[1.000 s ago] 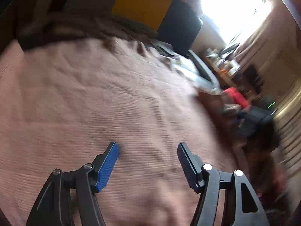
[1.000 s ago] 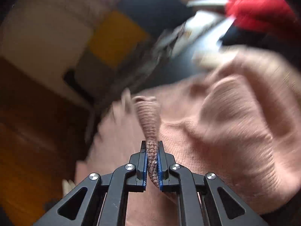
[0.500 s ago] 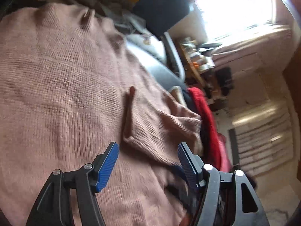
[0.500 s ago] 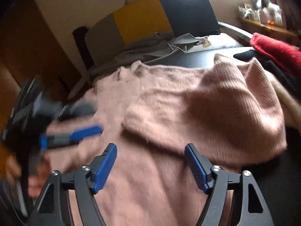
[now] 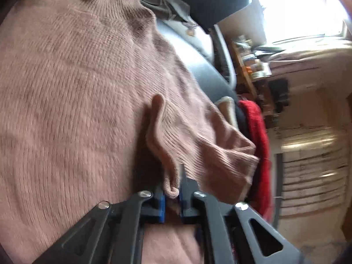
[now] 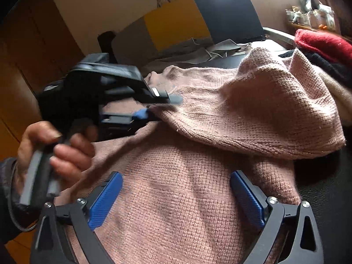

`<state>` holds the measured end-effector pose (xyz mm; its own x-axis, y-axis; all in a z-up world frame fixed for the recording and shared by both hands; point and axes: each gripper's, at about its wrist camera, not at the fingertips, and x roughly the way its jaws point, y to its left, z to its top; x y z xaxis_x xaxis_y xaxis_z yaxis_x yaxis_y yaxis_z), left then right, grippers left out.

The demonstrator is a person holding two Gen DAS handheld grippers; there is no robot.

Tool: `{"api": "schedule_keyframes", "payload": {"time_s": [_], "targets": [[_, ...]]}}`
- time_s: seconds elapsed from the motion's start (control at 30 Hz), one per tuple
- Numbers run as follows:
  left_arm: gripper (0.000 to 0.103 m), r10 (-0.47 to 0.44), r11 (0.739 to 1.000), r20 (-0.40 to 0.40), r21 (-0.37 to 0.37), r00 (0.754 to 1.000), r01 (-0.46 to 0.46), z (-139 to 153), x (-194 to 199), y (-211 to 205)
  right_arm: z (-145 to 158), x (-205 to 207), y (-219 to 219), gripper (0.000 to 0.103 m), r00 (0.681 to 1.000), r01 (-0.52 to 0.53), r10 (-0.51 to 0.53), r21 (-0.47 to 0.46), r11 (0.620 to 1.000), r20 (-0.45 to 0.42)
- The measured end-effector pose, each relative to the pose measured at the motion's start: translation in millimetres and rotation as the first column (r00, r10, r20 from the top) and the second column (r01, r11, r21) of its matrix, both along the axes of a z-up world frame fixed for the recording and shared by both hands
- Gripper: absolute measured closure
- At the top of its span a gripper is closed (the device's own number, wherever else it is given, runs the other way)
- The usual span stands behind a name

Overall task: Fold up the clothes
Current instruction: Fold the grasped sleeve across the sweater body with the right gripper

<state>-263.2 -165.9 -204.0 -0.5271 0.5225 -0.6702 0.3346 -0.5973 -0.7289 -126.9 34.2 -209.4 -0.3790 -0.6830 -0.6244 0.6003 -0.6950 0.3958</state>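
Note:
A dusty-pink knit sweater point(image 5: 72, 92) lies spread over a dark surface, and it fills the lower part of the right wrist view point(image 6: 187, 198). One side of it is folded over onto the body point(image 6: 264, 114). My left gripper point(image 5: 172, 192) is shut on the edge of that folded part. In the right wrist view the left gripper point(image 6: 151, 107) shows at the left, pinching the fold's edge, held by a hand point(image 6: 55, 149). My right gripper point(image 6: 176, 195) hovers open over the sweater's body, with nothing between its blue pads point(image 6: 105, 200).
A red garment point(image 6: 323, 41) and a dark one lie piled at the right, beside the sweater; the red garment point(image 5: 257, 145) also shows past the fold. Grey cloth point(image 6: 198, 52), a yellow and grey cushion point(image 6: 176, 22) and a black chair back point(image 6: 228, 15) stand behind.
The right gripper let go of the sweater edge and opened, leaving the side folded over. The left gripper swung to the fold's edge and shut on it.

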Motion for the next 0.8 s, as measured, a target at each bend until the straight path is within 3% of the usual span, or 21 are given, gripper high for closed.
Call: {"api": "schedule_keyframes", "payload": {"time_s": [0.1, 0.27, 0.4, 0.5, 0.63, 0.8], "targets": [[0.098, 0.033, 0.999, -0.048, -0.001, 0.998, -0.033, 17, -11, -9, -1, -2, 1, 0.001, 1.0, -0.007, 0.007, -0.019, 1.0, 0.008], [0.098, 0.121, 0.991, -0.214, -0.028, 0.969, -0.13, 81, -8, -58, -1, -2, 0, 0.0, 1.0, -0.012, 0.012, -0.022, 1.0, 0.01], [0.098, 0.174, 0.974, -0.345, -0.077, 0.922, -0.213, 129, 28, -106, -1, 0, -2, 0.0, 1.0, -0.011, 0.011, -0.018, 1.0, 0.009], [0.098, 0.197, 0.956, -0.389, -0.126, 0.9, -0.264, 141, 69, -134, -1, 1, -3, 0.0, 1.0, -0.01, 0.01, -0.014, 1.0, 0.009], [0.098, 0.222, 0.936, -0.365, -0.182, 0.904, -0.303, 119, 123, -161, -1, 2, -5, 0.0, 1.0, -0.009, 0.009, -0.009, 1.0, 0.008], [0.098, 0.248, 0.935, -0.235, -0.195, 0.94, -0.296, 54, 168, -176, 0, 3, -5, 0.0, 1.0, -0.009, 0.009, -0.002, 1.0, 0.012]]}}
